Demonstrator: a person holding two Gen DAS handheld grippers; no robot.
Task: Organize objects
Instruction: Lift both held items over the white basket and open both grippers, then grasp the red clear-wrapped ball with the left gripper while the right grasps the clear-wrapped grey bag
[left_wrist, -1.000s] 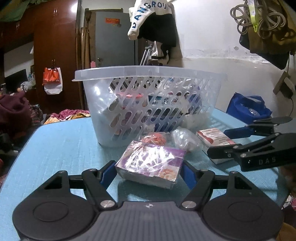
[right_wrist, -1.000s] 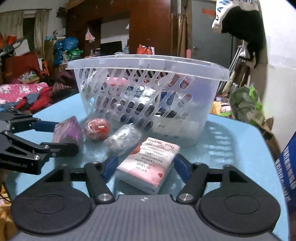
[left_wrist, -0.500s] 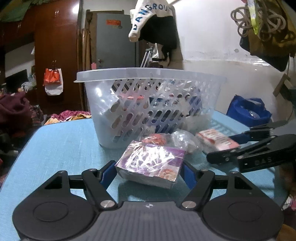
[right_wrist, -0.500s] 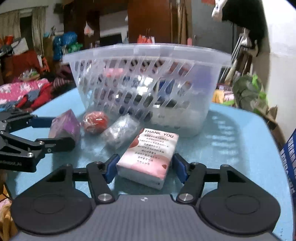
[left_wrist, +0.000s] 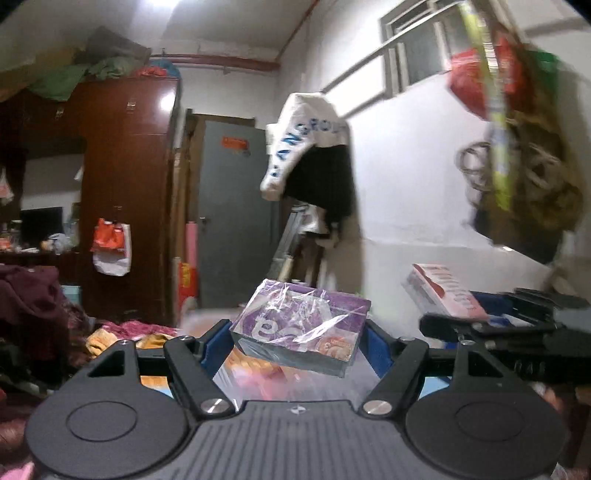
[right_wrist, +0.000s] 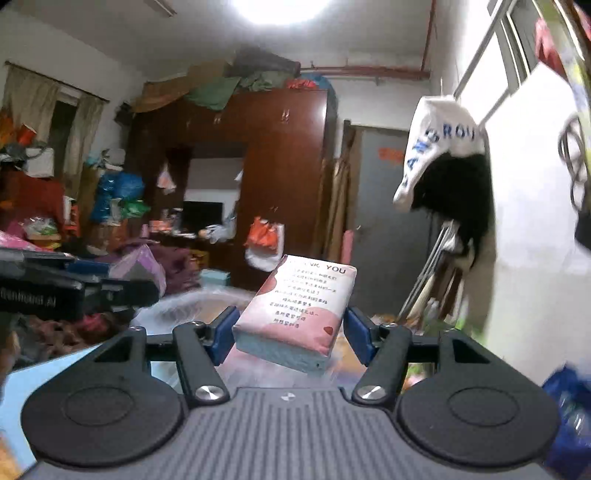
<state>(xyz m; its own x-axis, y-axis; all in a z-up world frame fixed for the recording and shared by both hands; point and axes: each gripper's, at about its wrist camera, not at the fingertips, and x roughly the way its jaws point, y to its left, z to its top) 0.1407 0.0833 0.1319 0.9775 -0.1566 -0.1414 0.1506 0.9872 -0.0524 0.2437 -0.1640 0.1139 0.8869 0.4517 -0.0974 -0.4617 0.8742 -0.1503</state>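
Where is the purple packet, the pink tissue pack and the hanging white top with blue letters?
purple packet (left_wrist: 301, 326): left wrist view, shiny top face.
pink tissue pack (right_wrist: 301, 310): right wrist view, printed top face.
white top (right_wrist: 437, 138): right wrist view, lettered sleeve.

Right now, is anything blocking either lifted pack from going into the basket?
Nothing visible does. The purple pack and the pink tissue pack hang clear in their tongs; the basket itself shows only as a blur below.

A cluttered room of a home was shown. A tall dark wooden wardrobe (right_wrist: 266, 177) was piled on top with bundled cloth, a white and black garment (left_wrist: 310, 155) was hung on the wall beside a grey door (left_wrist: 232, 206), and heaps of clothes (right_wrist: 33, 206) were seen along one side.
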